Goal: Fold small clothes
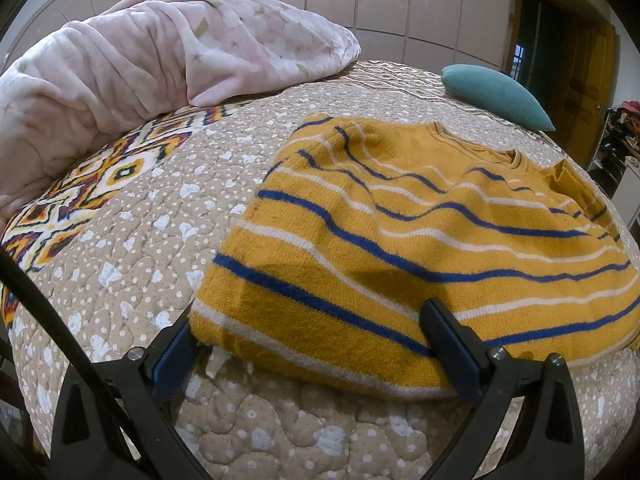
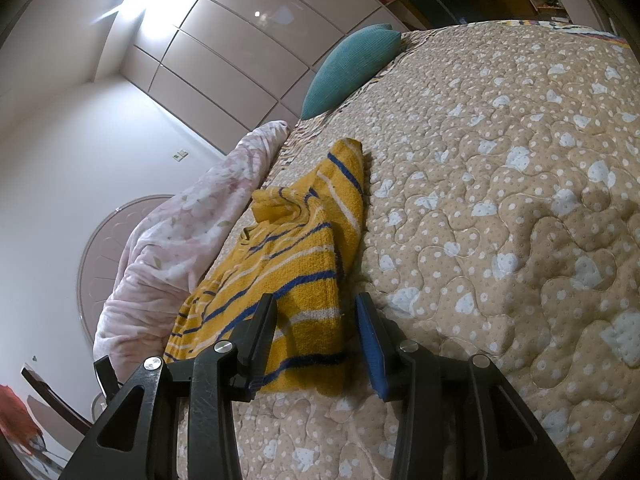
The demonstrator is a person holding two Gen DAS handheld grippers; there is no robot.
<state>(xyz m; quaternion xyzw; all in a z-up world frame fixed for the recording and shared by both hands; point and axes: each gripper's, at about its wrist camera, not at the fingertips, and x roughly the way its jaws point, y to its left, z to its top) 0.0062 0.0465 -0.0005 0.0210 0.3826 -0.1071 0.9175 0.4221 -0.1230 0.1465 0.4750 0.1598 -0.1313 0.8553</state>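
A small yellow sweater (image 1: 420, 240) with blue and white stripes lies flat on the quilted bedspread (image 1: 160, 240), both sleeves folded in. My left gripper (image 1: 312, 344) is open, its jaws straddling the sweater's near left hem corner, one finger (image 1: 448, 348) on top of the fabric. In the right wrist view the sweater (image 2: 296, 264) lies ahead. My right gripper (image 2: 316, 328) is open, its jaws astride the near right hem corner, the blue-padded finger (image 2: 370, 340) beside the fabric on the bedspread (image 2: 500, 200).
A rumpled pink floral blanket (image 1: 152, 60) is heaped at the back left of the bed, also in the right wrist view (image 2: 176, 240). A teal cushion (image 1: 496, 92) lies beyond the sweater, also in the right wrist view (image 2: 352, 68). Wardrobe doors (image 1: 400, 0) stand behind.
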